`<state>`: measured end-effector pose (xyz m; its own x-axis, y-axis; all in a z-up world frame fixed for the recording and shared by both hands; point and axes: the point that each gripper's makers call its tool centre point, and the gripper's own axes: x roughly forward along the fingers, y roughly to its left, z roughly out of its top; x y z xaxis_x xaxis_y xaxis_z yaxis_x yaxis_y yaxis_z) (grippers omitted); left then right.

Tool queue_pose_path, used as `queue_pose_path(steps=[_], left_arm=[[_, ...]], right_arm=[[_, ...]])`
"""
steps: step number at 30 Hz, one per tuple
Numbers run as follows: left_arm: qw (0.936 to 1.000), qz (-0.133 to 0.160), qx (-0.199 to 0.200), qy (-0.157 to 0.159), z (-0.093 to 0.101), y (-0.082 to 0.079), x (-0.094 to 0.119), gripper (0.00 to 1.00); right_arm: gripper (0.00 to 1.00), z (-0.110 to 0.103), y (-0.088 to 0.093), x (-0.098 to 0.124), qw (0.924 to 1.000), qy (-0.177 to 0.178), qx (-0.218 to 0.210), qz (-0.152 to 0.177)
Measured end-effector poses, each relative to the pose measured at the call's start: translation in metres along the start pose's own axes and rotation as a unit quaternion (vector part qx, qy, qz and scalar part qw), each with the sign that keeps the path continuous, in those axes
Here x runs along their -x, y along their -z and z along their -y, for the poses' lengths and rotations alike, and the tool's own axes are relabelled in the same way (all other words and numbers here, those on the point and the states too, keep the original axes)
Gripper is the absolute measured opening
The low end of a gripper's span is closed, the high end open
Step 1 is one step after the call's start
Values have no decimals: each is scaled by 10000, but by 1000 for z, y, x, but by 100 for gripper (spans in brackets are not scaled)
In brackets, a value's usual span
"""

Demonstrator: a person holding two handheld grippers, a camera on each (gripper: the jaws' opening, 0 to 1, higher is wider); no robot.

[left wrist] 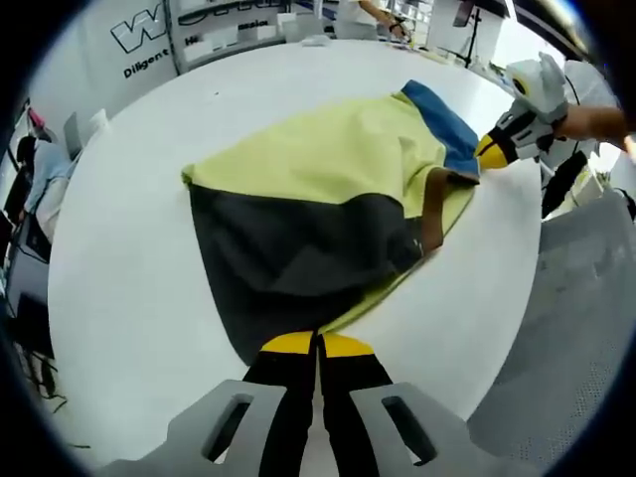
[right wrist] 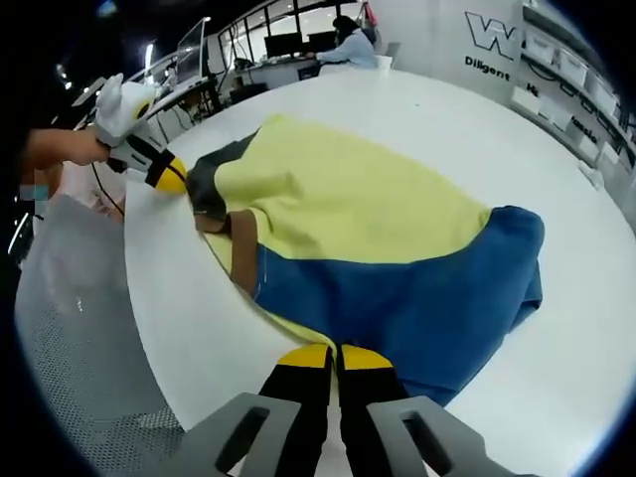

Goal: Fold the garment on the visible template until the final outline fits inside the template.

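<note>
garment (left wrist: 328, 189): yellow/dark/blue, lying on white table (left wrist: 129, 278) | left gripper (left wrist: 318, 345): pinched on the dark near edge | right gripper (right wrist: 334, 354): clamped on the blue end

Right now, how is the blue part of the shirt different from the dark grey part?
The blue part lies by the right claw; the dark grey part lies by the left claw. Blue is bright, grey is dull. Both join the yellow middle and rest on the white table.
</note>
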<state>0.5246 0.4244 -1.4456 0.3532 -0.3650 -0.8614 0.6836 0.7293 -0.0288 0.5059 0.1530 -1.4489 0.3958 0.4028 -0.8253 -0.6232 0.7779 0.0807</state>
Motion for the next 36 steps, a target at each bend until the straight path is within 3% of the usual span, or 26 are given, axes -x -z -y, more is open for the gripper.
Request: queue_pose_path(steps=[12,19,23,26,29,30,31,36], left_arm=[[9999,-61,-151,-30,10,16,9,0],[9995,-178,-241,-91,13,18,11,0],[9998,-175,9,-4,10,18,10,0],[9999,-111,-63,117,11,18,10,0],[9980,-45,-611,142,13,16,10,0],[9977,-49,-659,116,13,16,10,2],[9975,-12,-709,54,13,14,10,4],[9964,98,-831,140,18,7,11,26]], right_arm=[[0,-15,9,4,9999,-76,-58,-45],[0,-22,14,6,9998,69,-199,70],[0,-22,12,7,9990,165,323,255],[0,-24,11,6,9923,94,1164,408],[2,-27,12,8,9948,34,915,453],[4,-29,10,7,9968,-2,572,562],[6,-29,10,7,9971,-10,508,574],[18,-39,8,8,9963,-89,537,670]])
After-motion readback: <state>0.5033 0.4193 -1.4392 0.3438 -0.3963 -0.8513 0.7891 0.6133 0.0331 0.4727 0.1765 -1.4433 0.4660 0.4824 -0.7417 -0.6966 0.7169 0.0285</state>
